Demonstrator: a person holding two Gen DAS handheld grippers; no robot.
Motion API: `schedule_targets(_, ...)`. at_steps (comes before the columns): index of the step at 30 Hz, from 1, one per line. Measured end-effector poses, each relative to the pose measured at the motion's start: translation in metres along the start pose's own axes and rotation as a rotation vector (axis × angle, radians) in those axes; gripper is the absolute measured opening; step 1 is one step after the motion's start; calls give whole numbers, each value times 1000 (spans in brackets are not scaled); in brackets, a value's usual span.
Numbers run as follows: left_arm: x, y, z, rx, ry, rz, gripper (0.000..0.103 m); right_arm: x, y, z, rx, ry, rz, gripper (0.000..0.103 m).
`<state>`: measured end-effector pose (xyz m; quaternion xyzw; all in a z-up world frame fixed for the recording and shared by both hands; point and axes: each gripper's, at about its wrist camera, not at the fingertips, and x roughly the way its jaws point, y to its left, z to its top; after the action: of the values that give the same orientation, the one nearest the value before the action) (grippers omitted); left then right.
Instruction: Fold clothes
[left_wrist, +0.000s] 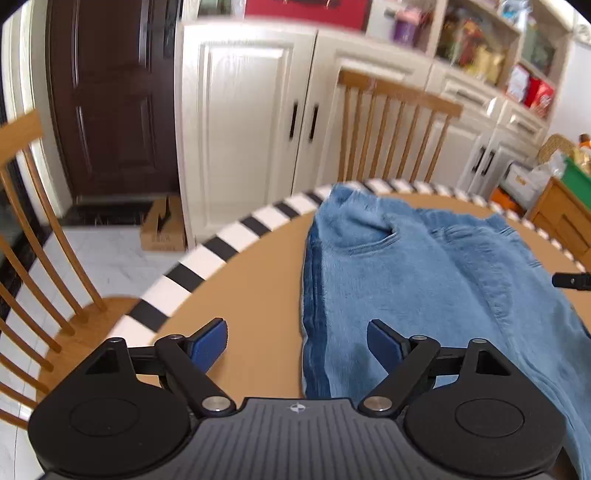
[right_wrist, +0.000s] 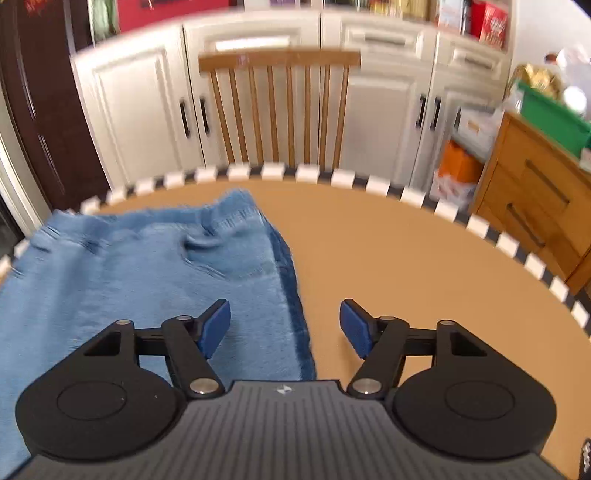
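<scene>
A pair of light blue jeans (left_wrist: 424, 273) lies flat on the round brown table (left_wrist: 251, 295), waistband at the far side. My left gripper (left_wrist: 297, 345) is open and empty, above the jeans' left edge near me. In the right wrist view the jeans (right_wrist: 147, 273) cover the table's left half. My right gripper (right_wrist: 284, 326) is open and empty, above the jeans' right edge, one pad (right_wrist: 214, 326) over the denim and the other over bare table (right_wrist: 406, 266). A black tip of the right gripper (left_wrist: 572, 280) shows at the left view's right edge.
The table has a black-and-white checked rim (left_wrist: 207, 254). Wooden chairs stand at the far side (right_wrist: 280, 107) and at the left (left_wrist: 33, 266). White cabinets (left_wrist: 243, 122) line the wall. A wooden drawer unit (right_wrist: 535, 199) with a green bin stands at the right.
</scene>
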<state>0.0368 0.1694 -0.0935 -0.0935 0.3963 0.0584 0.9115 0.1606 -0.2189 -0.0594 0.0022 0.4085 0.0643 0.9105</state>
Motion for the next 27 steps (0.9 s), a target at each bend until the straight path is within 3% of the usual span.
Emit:
schedule_targets(1, 12, 3, 3, -25, 32, -8, 87, 8, -1, -1, 11, 33, 33, 59)
schedule_targets(2, 18, 3, 5, -51, 21, -18, 89, 13, -1, -2, 18, 40, 64, 45)
schedule_targets(3, 24, 3, 8, -78, 8, -42, 86, 18, -1, -2, 25, 46, 94, 35)
schedule_targets(4, 28, 0, 10, -86, -4, -59, 79, 19, 2, -3, 13, 53, 117, 18)
schedule_targets(5, 33, -5, 13, -93, -15, -75, 67, 19, 5, -2, 1, 53, 120, 14)
schedule_targets(6, 39, -12, 16, -88, -11, -76, 35, 19, 9, -2, -22, 56, 107, 13)
schedule_targets(8, 51, -29, 25, -93, 10, -50, 16, 19, 14, -1, -84, 46, 91, 8)
schedule_targets(18, 127, -95, 86, -149, 7, -55, 15, 65, -38, 50, 0, 0, -64, 8)
schedule_targets(25, 162, -130, 116, -41, -21, 2, 21, 94, -46, 67, 32, -5, -125, 9)
schedule_targets(27, 165, -134, 118, -15, -36, 13, 26, 93, -43, 63, 15, -29, -138, 15)
